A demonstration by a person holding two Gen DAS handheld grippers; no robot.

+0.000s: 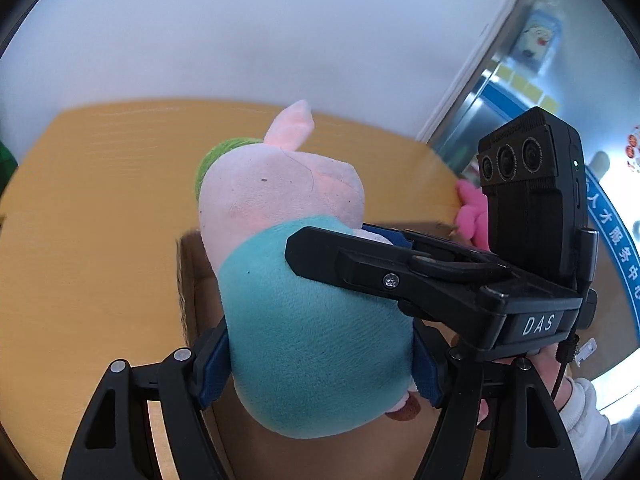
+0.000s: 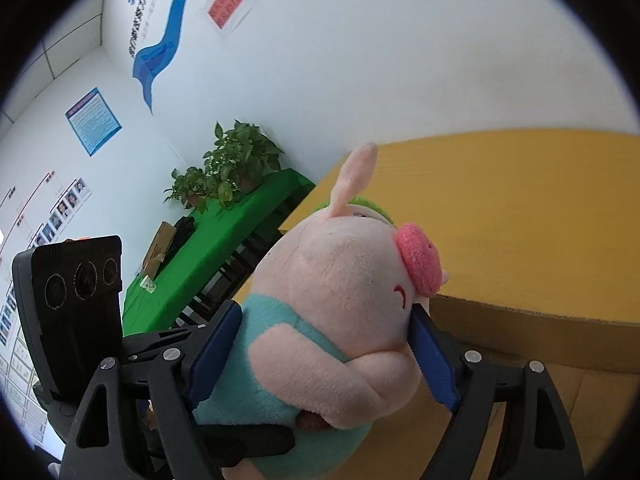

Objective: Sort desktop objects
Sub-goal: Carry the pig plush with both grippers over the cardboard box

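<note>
**Both hand-held grippers held one plush pig above the cardboard box**

The plush pig [image 1: 304,280] was in the air, not lying on the yellow desk [image 1: 100,200]. The left hand-held gripper [image 1: 320,364] was closed on its teal body, with one blue pad [image 1: 212,368] pressed into each side of the soft fabric. The right hand-held gripper [image 2: 320,356] clamped the same toy from another side; in the right wrist view its blue pads [image 2: 434,360] squeezed the pig around the belly and the arm. In the left wrist view one finger [image 1: 380,268] of the right hand-held gripper lay across the teal part.

Under the pig stood an open cardboard box [image 1: 192,288], and its brown edge [image 2: 520,316] was also visible in the right view. In my judgement the toy was held with two grips because it is big and soft and would slip or bend in one grip alone, and it was held above the box because the box is the place for sorting it.

A pink plush toy [image 1: 472,212] lay near the far side of the box. Its exact position, inside or just beside the box, I cannot tell
</note>
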